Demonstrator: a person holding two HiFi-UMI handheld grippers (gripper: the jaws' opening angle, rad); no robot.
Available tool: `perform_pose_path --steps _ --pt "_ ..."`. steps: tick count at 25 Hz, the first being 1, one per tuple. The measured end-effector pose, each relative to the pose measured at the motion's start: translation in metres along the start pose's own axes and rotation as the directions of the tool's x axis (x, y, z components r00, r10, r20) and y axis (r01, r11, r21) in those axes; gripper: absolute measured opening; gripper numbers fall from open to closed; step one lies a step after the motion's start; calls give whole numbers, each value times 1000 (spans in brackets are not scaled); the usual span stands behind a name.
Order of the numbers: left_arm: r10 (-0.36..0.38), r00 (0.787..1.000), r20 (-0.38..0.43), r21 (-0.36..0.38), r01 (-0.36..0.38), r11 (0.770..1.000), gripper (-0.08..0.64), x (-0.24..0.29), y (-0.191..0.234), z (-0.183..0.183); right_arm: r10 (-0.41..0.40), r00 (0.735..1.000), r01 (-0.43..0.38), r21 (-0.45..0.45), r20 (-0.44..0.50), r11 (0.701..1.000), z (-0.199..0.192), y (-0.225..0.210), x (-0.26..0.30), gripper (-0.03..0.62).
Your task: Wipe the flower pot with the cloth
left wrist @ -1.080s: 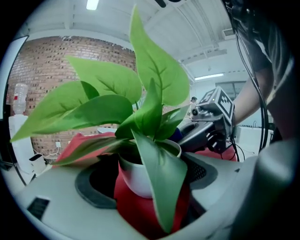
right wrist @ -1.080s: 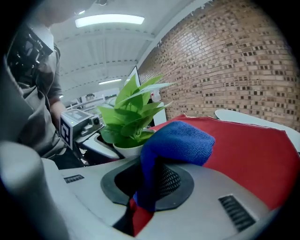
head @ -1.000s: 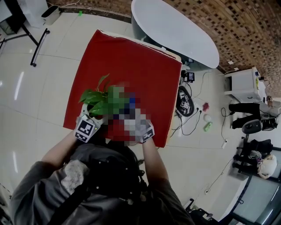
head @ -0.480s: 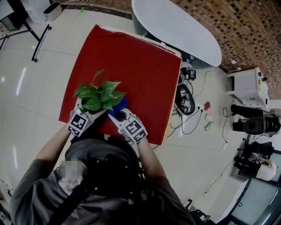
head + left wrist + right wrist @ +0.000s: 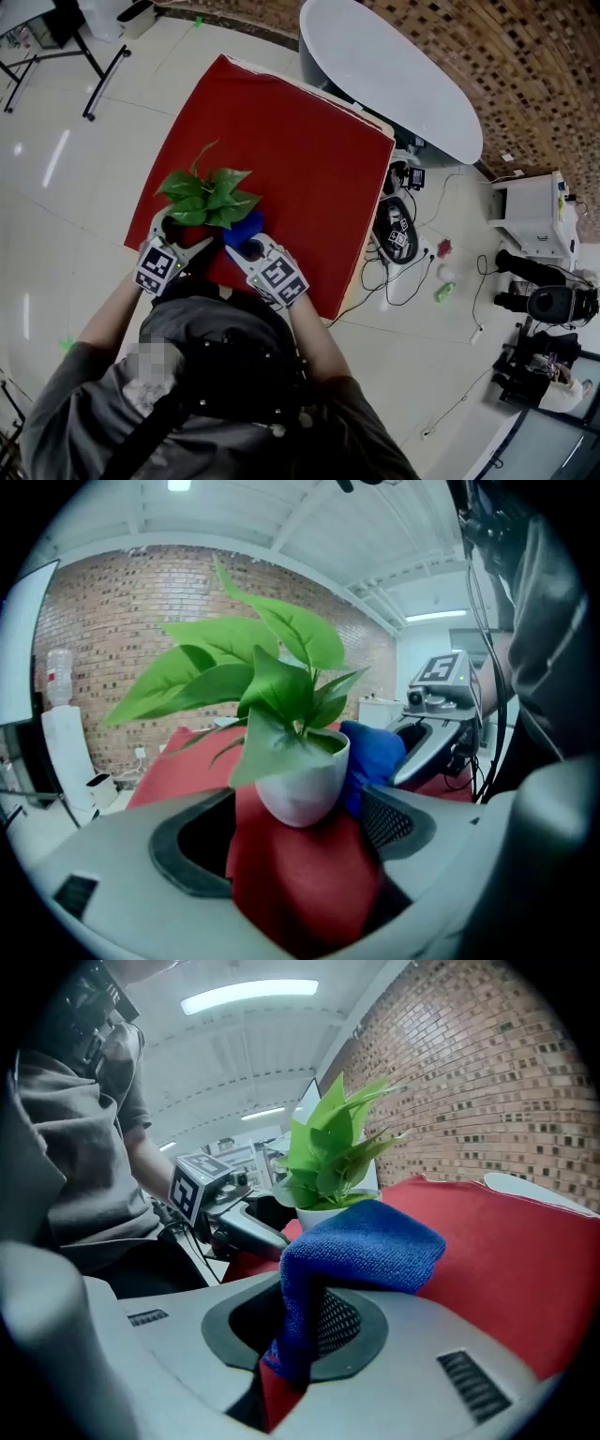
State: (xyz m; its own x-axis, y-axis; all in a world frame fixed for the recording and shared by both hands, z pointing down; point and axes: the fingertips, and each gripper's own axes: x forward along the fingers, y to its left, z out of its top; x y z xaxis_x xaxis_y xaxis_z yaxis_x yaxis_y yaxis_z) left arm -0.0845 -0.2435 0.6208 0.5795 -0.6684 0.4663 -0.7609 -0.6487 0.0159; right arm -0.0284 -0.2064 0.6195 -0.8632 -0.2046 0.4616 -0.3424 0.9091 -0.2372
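1. Flower pot [image 5: 302,789], white and upright on red table [image 5: 183,761], in left gripper view: it sits between the jaws of the left gripper [image 5: 298,825], which stand apart. Blue cloth [image 5: 375,757] is just beside the flower pot, on its right.
2. Right gripper view: right gripper [image 5: 305,1335] is clamped on the cloth, whose folded end lies just before the flower pot.
3. Head view: both grippers are on the person's side of the flower pot.

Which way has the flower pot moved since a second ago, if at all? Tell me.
No. The flower pot keeps its place by the near left corner of the red table; only the camera shifted.
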Motion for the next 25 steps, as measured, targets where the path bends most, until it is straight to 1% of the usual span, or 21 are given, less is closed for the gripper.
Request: perform_pose_path --steps 2,5,7,9,11,13,15,17,19,20,22,25 --pt "53 999 -7 -54 -53 997 443 -3 -2 -4 31 999 -31 -14 -8 999 -2 1 -1 78" --pt "136 991 14 -91 -134 987 443 0 -3 5 76 997 -77 -36 -21 996 -1 1 3 78" --pt "195 981 19 -117 -191 975 443 -2 0 10 101 994 -103 -48 -32 994 -1 7 6 78" --pt "239 971 12 -144 -235 961 443 -6 3 8 112 993 -113 -48 -34 992 -1 15 9 78" --pt "266 964 10 -156 -262 953 443 -7 6 4 108 994 -109 -40 -29 993 -3 20 8 78" --pt "283 959 11 -159 -278 947 443 -3 8 3 93 995 -94 -26 -21 995 -6 21 -1 78" --pt "287 958 1 -179 -282 942 449 4 7 3 60 998 -60 -2 -8 998 -10 15 -17 78" --pt "296 955 -11 -188 -293 937 454 11 5 5 -2 1000 2 27 -10 1000 -18 0 -38 78" --pt "320 948 4 -169 -314 934 454 13 6 11 -73 997 75 40 -38 996 -30 -24 -54 78" --pt "330 944 15 -155 -323 933 454 13 7 14 -99 994 101 36 -50 994 -33 -37 -58 78" --pt "335 942 26 -130 -329 935 440 15 9 17 -122 991 122 4 -56 993 -29 -60 -57 78" --pt "317 948 26 -110 -313 943 439 20 15 22 -109 992 103 -78 -71 992 -12 -90 -37 78"
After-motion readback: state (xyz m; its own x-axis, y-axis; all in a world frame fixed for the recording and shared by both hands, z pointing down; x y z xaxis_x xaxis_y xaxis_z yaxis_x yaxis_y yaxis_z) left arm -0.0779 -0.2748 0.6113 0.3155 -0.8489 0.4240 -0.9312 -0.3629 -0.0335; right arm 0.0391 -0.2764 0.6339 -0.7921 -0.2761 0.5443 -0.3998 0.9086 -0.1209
